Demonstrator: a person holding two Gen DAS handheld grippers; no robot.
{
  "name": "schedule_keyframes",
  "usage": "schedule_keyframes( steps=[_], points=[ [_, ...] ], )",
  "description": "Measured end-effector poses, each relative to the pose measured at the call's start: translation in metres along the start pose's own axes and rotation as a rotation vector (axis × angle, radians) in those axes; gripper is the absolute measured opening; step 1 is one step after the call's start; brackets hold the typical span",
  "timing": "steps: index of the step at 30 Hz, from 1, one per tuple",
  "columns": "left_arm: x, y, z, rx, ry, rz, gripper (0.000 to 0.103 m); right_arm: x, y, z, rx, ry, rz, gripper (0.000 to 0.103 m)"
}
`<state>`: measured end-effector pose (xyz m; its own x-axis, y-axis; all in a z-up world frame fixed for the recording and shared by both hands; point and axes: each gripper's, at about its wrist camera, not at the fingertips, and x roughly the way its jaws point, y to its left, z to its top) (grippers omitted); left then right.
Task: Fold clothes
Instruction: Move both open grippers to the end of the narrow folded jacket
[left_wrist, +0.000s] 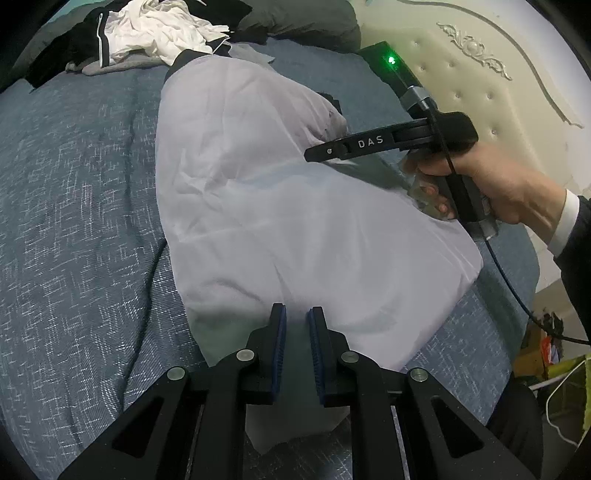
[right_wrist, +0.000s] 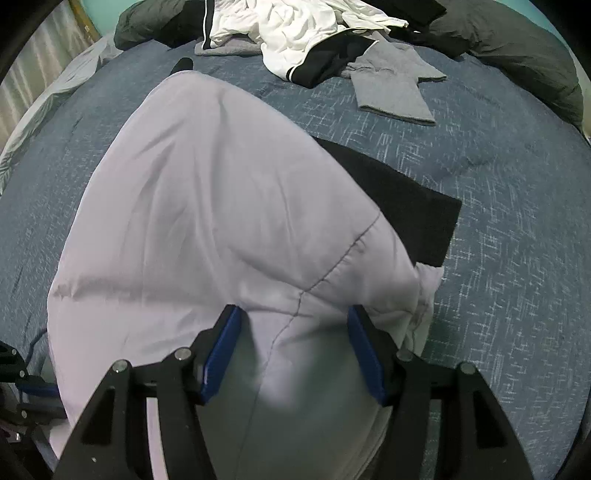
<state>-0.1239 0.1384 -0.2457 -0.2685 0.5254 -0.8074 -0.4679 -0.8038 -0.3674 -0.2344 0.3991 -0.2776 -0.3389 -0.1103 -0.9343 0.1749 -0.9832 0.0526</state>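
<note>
Lying spread on the bed (left_wrist: 74, 184), the pale garment (left_wrist: 258, 192) is getting flattened while the left claw (left_wrist: 296, 314), narrowly parted, and the right claw (right_wrist: 293, 314), wide apart, are hovering empty toward its 6 o'clock edge.

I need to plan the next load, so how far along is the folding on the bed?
Early. Nothing looks finished. In hand: the pale lilac garment, spread on the blue bedspread, with a black part sticking out; right tongs open over it, left tongs slightly parted. Left: the white, black and grey pile.
</note>
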Motion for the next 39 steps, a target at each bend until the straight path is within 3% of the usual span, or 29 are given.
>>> schedule_keyframes(
  steps=[4,13,18,23,30,35,39],
  points=[
    [-0.008,0.0,0.005,0.0,0.003,0.011,0.014,-0.027,0.001,-0.006,-0.005,-0.006,-0.008,0.06],
    [-0.038,-0.01,0.006,0.013,-0.014,0.043,0.014,-0.107,0.032,-0.074,-0.073,-0.046,0.039,0.06],
    [-0.032,-0.017,-0.001,0.017,-0.002,0.071,0.014,-0.098,0.049,-0.102,-0.096,-0.013,0.072,0.06],
    [-0.024,-0.015,-0.006,0.014,0.03,0.085,0.014,-0.079,0.057,-0.13,-0.101,0.027,0.048,0.06],
    [-0.012,-0.015,-0.01,0.026,0.057,0.099,0.014,-0.057,0.052,-0.145,-0.069,0.009,0.063,0.06],
    [-0.017,-0.012,-0.008,0.012,0.05,0.095,0.014,-0.074,0.048,-0.141,-0.032,-0.015,0.06,0.06],
    [-0.033,-0.004,-0.005,-0.021,0.024,0.088,0.014,-0.091,0.032,-0.143,0.07,-0.037,0.076,0.062]
  ],
)
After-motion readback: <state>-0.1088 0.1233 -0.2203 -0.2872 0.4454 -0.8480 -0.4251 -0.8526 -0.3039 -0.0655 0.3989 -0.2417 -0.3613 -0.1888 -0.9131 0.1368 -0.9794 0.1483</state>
